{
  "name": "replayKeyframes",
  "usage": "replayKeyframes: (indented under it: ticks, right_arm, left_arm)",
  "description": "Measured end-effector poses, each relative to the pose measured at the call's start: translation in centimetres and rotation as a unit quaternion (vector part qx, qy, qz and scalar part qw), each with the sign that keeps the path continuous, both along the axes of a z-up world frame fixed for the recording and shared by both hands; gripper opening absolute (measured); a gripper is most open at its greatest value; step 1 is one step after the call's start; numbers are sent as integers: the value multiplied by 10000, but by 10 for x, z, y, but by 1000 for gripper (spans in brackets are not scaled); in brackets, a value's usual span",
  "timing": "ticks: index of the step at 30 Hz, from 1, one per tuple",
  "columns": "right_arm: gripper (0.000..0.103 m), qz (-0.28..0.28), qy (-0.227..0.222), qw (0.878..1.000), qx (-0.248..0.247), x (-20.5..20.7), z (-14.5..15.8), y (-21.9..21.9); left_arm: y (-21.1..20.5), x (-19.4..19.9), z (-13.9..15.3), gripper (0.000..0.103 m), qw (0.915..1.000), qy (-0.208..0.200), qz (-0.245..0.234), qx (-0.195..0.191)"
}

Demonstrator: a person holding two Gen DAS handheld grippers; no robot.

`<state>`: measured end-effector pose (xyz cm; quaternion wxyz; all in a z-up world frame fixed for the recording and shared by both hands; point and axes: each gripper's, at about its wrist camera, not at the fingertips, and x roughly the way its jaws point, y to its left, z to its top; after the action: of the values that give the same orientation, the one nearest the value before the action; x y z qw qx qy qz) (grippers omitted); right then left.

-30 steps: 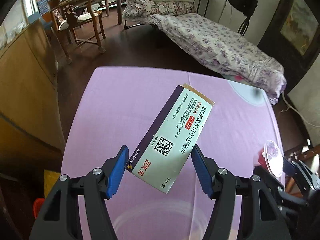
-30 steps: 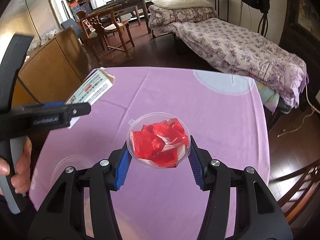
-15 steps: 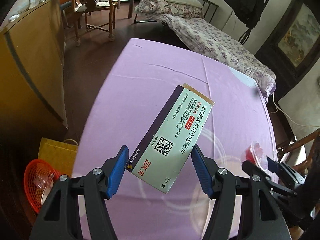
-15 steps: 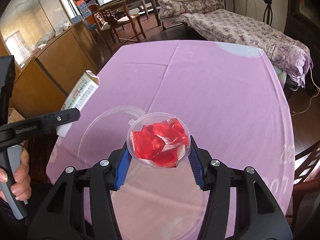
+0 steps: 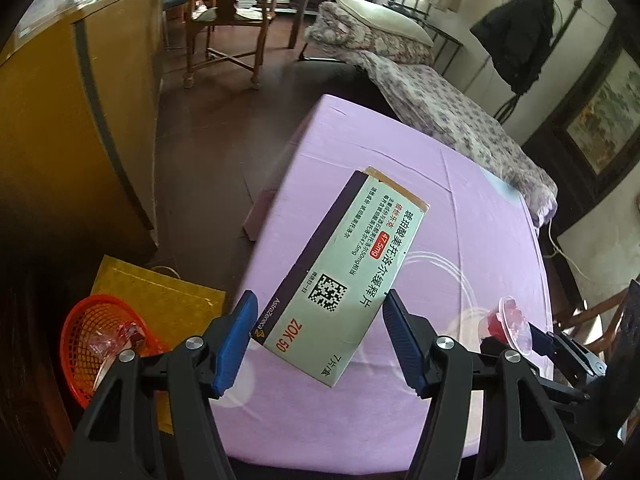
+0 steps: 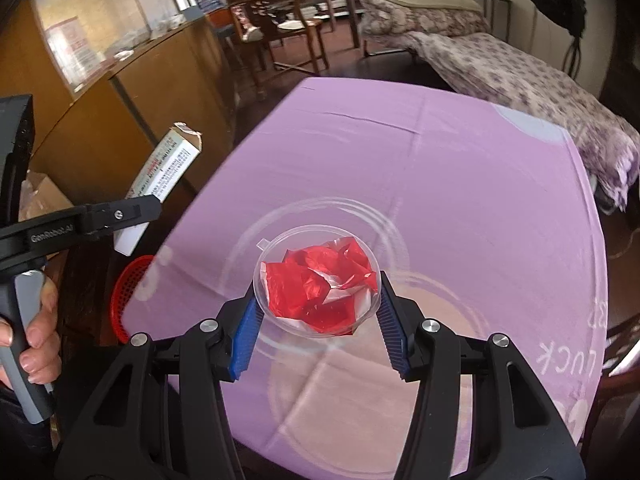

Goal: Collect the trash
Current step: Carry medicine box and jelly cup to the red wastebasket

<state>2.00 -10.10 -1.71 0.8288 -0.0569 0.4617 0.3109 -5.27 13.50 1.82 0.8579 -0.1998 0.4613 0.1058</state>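
My left gripper (image 5: 318, 338) is shut on a white and purple medicine box (image 5: 340, 276), held in the air over the left edge of the purple table (image 5: 460, 200). The box also shows in the right wrist view (image 6: 164, 178). My right gripper (image 6: 316, 326) is shut on a clear plastic cup holding crumpled red wrapper (image 6: 318, 286), above the table's near part; the cup also shows in the left wrist view (image 5: 514, 322). A red mesh basket (image 5: 98, 340) with clear wrapping inside stands on the floor, below and left of the left gripper.
A yellow paper bag (image 5: 160, 300) lies beside the basket. A wooden cabinet (image 5: 72, 140) stands left of the table. A bed (image 5: 440, 108) with floral cover and wooden chairs (image 5: 228, 28) lie beyond the table. A dark chair (image 5: 600, 320) is at the right.
Both grippers have pulled back and leftward from over the table, still holding their items. The red basket and yellow bag on the floor have come into view.
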Motion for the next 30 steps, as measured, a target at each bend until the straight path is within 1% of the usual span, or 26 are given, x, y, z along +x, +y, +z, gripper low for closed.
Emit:
replayKeyframes:
  ticks: [9,18,22,30]
  right_arm:
    - [53,817,-60,9966,36,-21,20,63]
    - [53,1620,-73,9868,-44,-53,30,130]
    - [53,1950,-126,9806,-141,-67,34,161]
    - [53,2550,-85,9666,-218,-93,35,214]
  left_arm:
    - [54,-40,4,64,9984,-125,543,-96]
    - [111,-85,-5,64,9931,-124,1144,-229]
    - [134,-107,-10,64,9893,-112,1435,-217]
    - [179,-154,-21,64,9784,9,2049,-263]
